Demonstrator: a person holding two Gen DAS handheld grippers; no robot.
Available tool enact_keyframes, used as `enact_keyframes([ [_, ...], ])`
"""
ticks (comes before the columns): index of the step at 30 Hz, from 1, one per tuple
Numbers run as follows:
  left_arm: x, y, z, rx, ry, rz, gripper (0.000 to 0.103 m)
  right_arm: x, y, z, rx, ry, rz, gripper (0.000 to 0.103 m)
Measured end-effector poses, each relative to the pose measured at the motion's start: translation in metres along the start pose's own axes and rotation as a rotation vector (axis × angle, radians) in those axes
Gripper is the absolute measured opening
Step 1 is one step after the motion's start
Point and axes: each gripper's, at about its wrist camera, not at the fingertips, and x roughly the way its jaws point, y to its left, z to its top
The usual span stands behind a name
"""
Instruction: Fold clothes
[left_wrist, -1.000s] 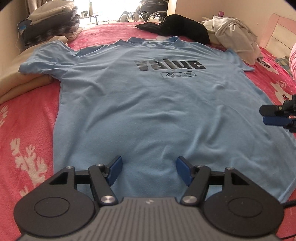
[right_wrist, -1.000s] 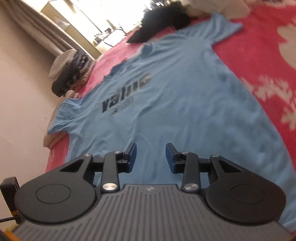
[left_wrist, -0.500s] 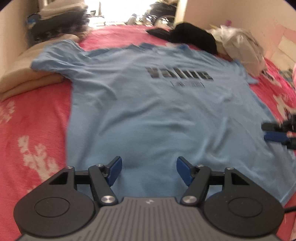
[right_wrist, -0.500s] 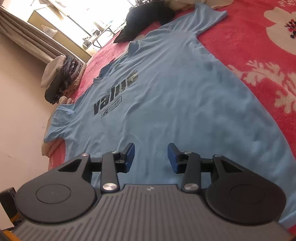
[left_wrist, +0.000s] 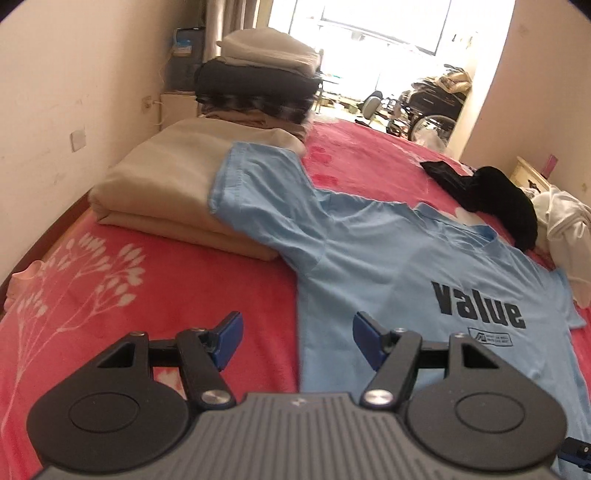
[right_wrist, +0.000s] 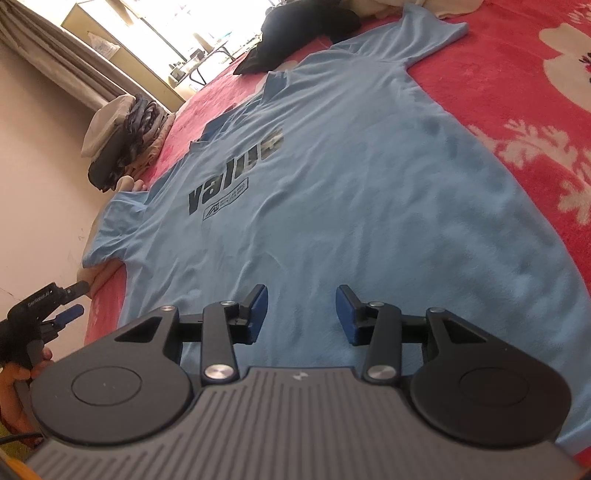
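1 light blue T-shirt printed "value" lies spread face up on the red floral blanket, with 1 sleeve draped over 1 folded beige blanket. 2 grippers hover empty with jaws apart: the left gripper over the shirt's side edge, the right gripper above its lower part. 1 black garment and 1 white garment lie just past the collar; 1 stack of folded bedding sits by the wall before 1 bright window.
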Motion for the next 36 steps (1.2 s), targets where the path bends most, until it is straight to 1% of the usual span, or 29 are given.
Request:
enact_keyframes([
  [3, 0.005, -0.019, 0.000, 0.050, -0.001, -0.037, 0.067, 0.002, 0.000, 0.000, 0.008, 0.005, 0.001, 0.040],
  [8, 0.023, -0.066, 0.008, 0.161, -0.004, -0.115, 0.067, 0.004, -0.001, -0.001, 0.032, 0.009, 0.017, 0.041],
  [11, 0.034, -0.095, 0.010, 0.207, -0.003, -0.159, 0.067, 0.002, -0.005, 0.001, 0.060, 0.007, 0.031, 0.041],
  [13, 0.043, -0.114, 0.009, 0.234, 0.004, -0.189, 0.067, -0.001, -0.009, 0.004, 0.095, -0.001, 0.046, 0.041],
  [16, 0.057, -0.144, 0.007, 0.284, 0.017, -0.230, 0.067, -0.013, -0.019, 0.019, 0.160, -0.057, 0.082, 0.041],
  [20, 0.075, -0.181, 0.007, 0.366, 0.010, -0.281, 0.067, -0.028, -0.042, 0.060, 0.242, -0.156, 0.114, 0.041],
  [24, 0.094, -0.221, 0.015, 0.465, -0.019, -0.334, 0.067, -0.026, -0.077, 0.117, 0.309, -0.233, 0.067, 0.041],
  [27, 0.111, -0.256, 0.018, 0.542, -0.044, -0.369, 0.067, -0.010, -0.105, 0.154, 0.364, -0.285, 0.026, 0.041],
  [30, 0.132, -0.289, 0.015, 0.593, -0.053, -0.401, 0.067, 0.014, -0.135, 0.181, 0.447, -0.310, -0.005, 0.042],
  [32, 0.145, -0.304, 0.013, 0.601, -0.053, -0.416, 0.067, 0.030, -0.149, 0.199, 0.459, -0.322, -0.021, 0.041],
  [35, 0.162, -0.324, 0.007, 0.609, -0.050, -0.431, 0.067, 0.050, -0.159, 0.219, 0.449, -0.329, -0.095, 0.040],
  [36, 0.168, -0.330, 0.006, 0.613, -0.050, -0.435, 0.067, 0.057, -0.163, 0.223, 0.451, -0.329, -0.107, 0.038],
])
